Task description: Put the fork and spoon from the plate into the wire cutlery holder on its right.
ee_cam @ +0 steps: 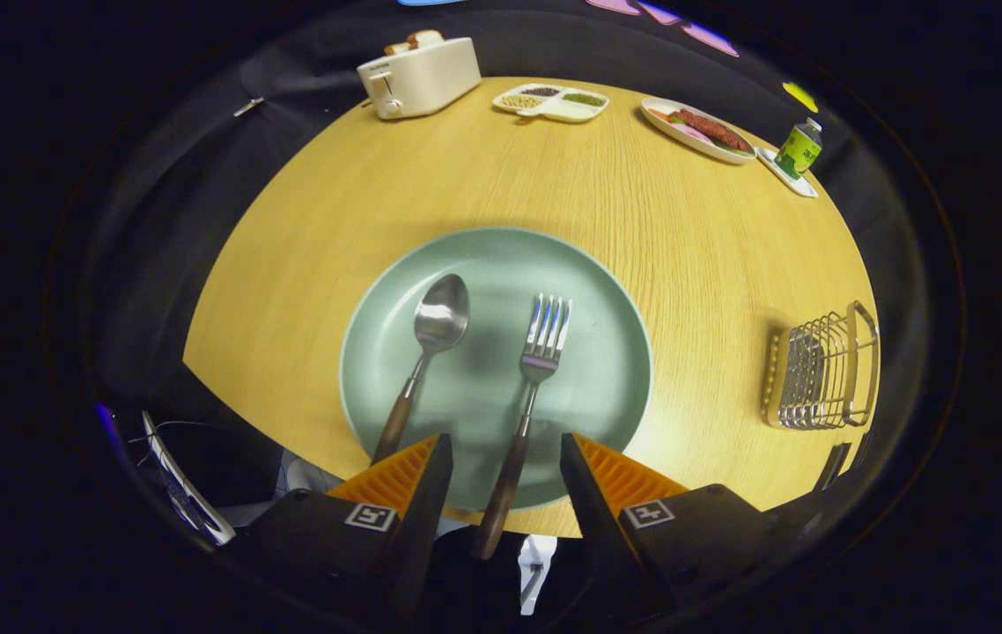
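Note:
A pale green plate (607, 291) lies on the wooden table just ahead of my fingers. On it rest a spoon (427, 352) on the left and a fork (532, 379) on the right, both with brown wooden handles pointing back at me. My gripper (505, 449) is open, hanging above the plate's near rim. The fork's handle runs through the gap between the two fingers without touching either. The spoon's handle ends just outside the left finger. The wire cutlery holder (822, 370) stands to the right of the plate, near the table's right edge.
Along the far edge of the table (466, 176) stand a cream toaster (419, 75) holding toast, a white divided dish (551, 101), a plate of food (702, 130) and a green can (799, 148) on a small white tray. The table's near edge curves below the plate.

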`<action>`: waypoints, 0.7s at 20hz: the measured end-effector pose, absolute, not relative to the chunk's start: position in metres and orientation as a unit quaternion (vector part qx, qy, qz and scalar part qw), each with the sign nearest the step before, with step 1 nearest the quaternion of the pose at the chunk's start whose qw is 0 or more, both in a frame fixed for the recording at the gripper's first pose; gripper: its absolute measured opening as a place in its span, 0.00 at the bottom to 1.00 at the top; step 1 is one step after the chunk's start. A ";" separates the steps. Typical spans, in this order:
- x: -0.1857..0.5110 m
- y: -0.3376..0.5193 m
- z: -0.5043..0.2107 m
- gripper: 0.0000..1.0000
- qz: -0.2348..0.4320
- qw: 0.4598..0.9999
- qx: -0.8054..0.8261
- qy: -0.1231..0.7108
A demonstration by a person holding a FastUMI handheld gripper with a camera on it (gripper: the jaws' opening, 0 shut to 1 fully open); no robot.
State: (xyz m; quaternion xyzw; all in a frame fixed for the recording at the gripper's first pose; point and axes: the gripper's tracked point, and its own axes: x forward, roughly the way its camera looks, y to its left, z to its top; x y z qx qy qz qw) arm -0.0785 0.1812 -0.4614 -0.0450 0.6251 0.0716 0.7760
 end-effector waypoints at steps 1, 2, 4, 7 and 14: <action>-0.080 0.181 -0.467 0.77 0.065 0.771 -0.043 0.632; -0.079 0.179 -0.470 0.75 0.060 0.767 -0.043 0.637; -0.079 0.179 -0.477 0.73 0.054 0.764 -0.046 0.641; -0.071 0.179 -0.483 0.56 0.040 0.764 -0.053 0.642; -0.069 0.181 -0.484 0.19 0.048 0.756 -0.071 0.648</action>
